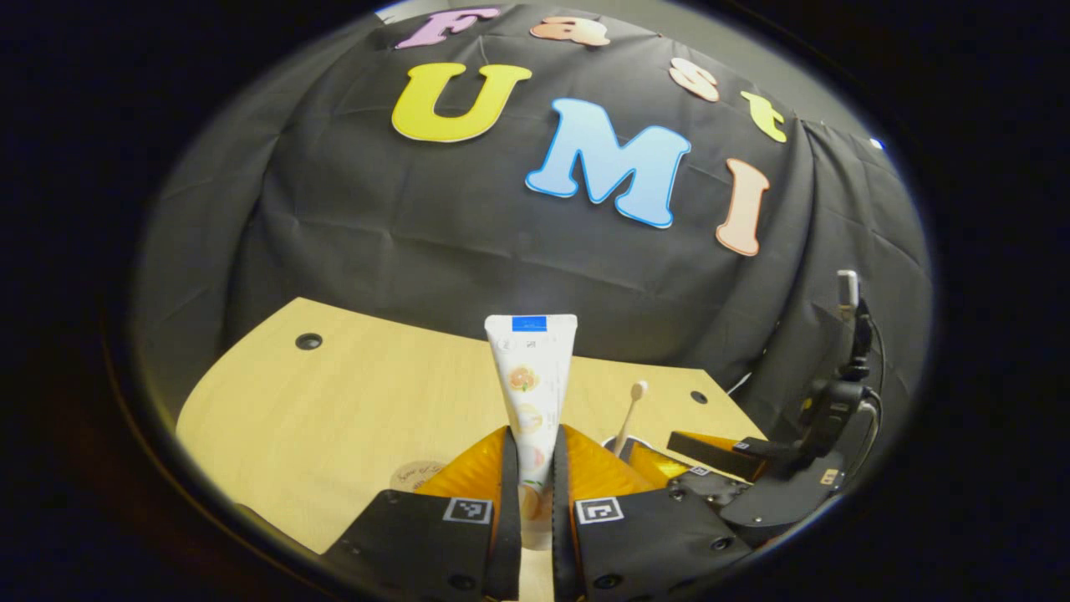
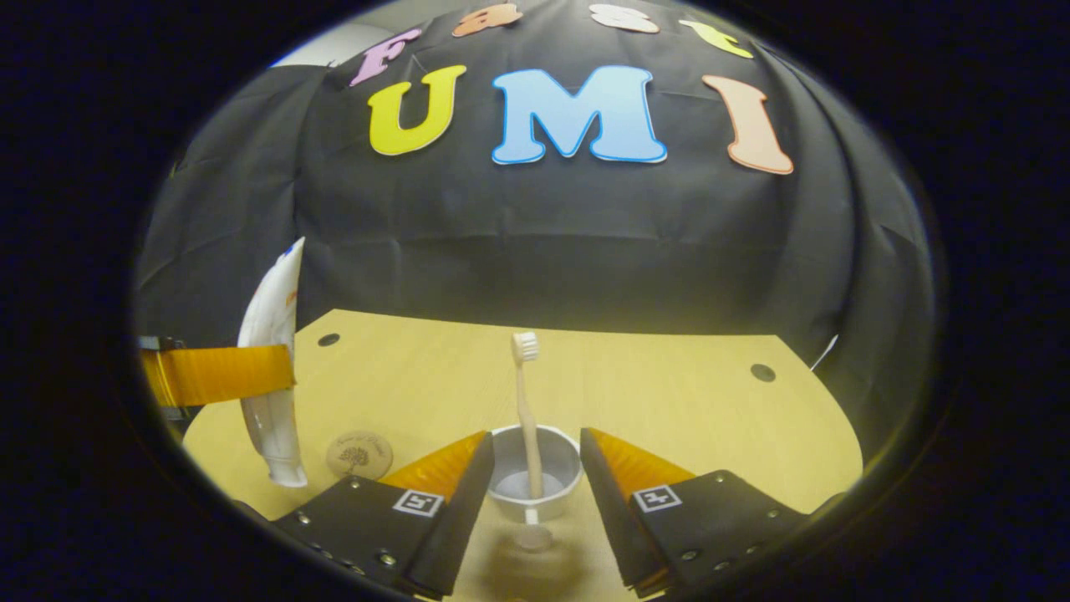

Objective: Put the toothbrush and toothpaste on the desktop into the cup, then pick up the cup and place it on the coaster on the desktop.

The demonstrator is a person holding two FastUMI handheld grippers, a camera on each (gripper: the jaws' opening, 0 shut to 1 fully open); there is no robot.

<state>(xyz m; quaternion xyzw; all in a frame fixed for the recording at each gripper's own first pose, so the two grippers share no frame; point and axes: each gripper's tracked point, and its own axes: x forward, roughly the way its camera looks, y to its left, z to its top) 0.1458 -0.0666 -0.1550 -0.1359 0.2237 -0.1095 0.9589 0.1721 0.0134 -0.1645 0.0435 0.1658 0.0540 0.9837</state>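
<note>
My left gripper (image 1: 533,435) is shut on a white toothpaste tube (image 1: 532,376), holding it upright above the table with its flat end up. In the right gripper view, this tube (image 2: 272,334) hangs cap-down at the left, clamped by the left gripper (image 2: 217,376). A white cup (image 2: 535,489) stands on the table with a pale toothbrush (image 2: 527,401) upright in it, bristles up. My right gripper (image 2: 535,436) is open, one finger on each side of the cup. In the left gripper view, the toothbrush (image 1: 633,410) and the right gripper (image 1: 736,456) sit to the right.
A round wooden coaster (image 2: 359,454) lies on the light wooden table (image 2: 685,393), left of the cup and just right of the tube's cap. In the left gripper view the coaster (image 1: 418,475) peeks out beside my left finger. Black cloth walls close off the back.
</note>
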